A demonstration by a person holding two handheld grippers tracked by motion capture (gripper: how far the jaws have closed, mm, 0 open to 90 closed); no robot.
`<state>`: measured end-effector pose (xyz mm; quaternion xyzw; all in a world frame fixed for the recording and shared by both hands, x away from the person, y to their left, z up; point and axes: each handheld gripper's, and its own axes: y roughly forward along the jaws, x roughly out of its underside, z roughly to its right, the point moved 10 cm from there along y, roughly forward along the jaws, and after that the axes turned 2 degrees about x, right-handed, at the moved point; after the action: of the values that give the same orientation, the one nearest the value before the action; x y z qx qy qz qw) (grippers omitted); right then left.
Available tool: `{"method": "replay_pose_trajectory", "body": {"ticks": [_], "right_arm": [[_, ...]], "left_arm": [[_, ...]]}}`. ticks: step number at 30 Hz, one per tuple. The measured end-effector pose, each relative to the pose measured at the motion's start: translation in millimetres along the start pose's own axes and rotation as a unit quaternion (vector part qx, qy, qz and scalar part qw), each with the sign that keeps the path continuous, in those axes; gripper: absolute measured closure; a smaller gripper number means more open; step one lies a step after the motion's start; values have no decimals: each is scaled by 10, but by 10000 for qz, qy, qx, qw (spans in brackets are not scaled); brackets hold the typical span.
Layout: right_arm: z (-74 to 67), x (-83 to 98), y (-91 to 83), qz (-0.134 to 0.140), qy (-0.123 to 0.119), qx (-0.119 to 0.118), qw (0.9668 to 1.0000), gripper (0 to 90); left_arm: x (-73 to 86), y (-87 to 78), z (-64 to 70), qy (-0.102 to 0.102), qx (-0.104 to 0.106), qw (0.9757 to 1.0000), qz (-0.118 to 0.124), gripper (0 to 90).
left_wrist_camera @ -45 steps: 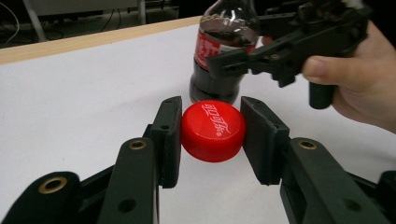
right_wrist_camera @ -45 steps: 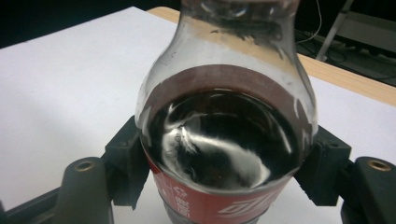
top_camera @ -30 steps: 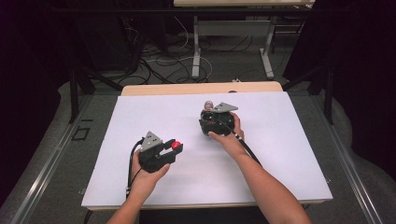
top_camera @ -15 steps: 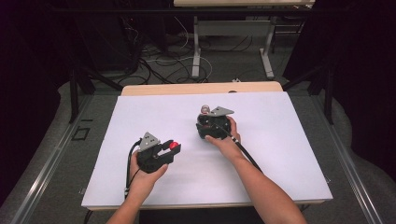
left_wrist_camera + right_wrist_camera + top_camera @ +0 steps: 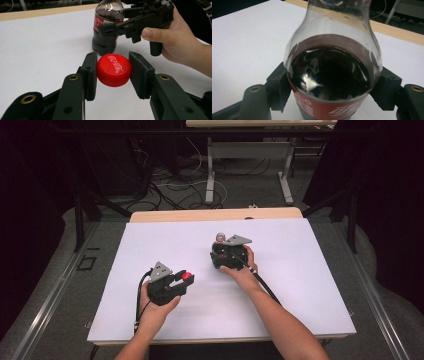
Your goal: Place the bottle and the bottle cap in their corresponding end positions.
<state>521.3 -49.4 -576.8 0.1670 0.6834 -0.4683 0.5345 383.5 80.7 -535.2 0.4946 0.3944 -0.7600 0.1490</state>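
Left gripper (image 5: pixel 176 286): at seven o'clock on the white surface (image 5: pixel 310 285), jaws pinching the red cap (image 5: pixel 114 70) by its ribbed rim; light, stiff, easily tipped.
Left hand: low, palm cradling the grip.
Bottle (image 5: pixel 332 75): centre, upright, uncapped, part-full; heavy, slick.
Right gripper (image 5: pixel 229 254): jaws clamped on the bottle's labelled waist, wrist level.

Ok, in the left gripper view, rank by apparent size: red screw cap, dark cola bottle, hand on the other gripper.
1. Hand and dark cola bottle: alike, and the bottle is cut off, so unranked.
2. Red screw cap: smallest, though nearest the camera.
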Motion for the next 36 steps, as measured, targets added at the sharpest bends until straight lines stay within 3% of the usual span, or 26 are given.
{"method": "replay_pose_trajectory", "body": {"ticks": [1,7,12,16,19,27,30,32,34,36], "right_arm": [[-6,1,-4,5,36,-20,10000,256],[-21,2,-41,-16,124,-155,9998,177],[-20,-22,-86,19,272,-127,9995,155],[22,-24,-158,28,233,-2,9997,141],[76,-23,-268,81,283,72,9995,75],[277,26,-655,154,401,254,9988,0],[337,59,-837,75,390,335,9986,0],[377,77,-961,98,338,427,9985,0],[392,108,-1064,103,352,385,9986,0],[419,143,-1158,100,387,395,9984,0]], "left_arm": [[-2,2,-11,75,-1,10000,-6,604],[4,30,-4,61,4,10000,-38,604],[0,42,1,88,19,10000,-39,604],[7,68,-3,82,20,10000,-50,604],[16,114,14,85,95,9999,-98,603],[36,383,142,227,427,9986,-193,603],[61,513,195,208,613,9977,-223,603],[93,611,223,204,622,9975,-248,603],[130,708,285,194,782,9963,-288,603],[180,810,325,358,857,9950,-360,603]]}}
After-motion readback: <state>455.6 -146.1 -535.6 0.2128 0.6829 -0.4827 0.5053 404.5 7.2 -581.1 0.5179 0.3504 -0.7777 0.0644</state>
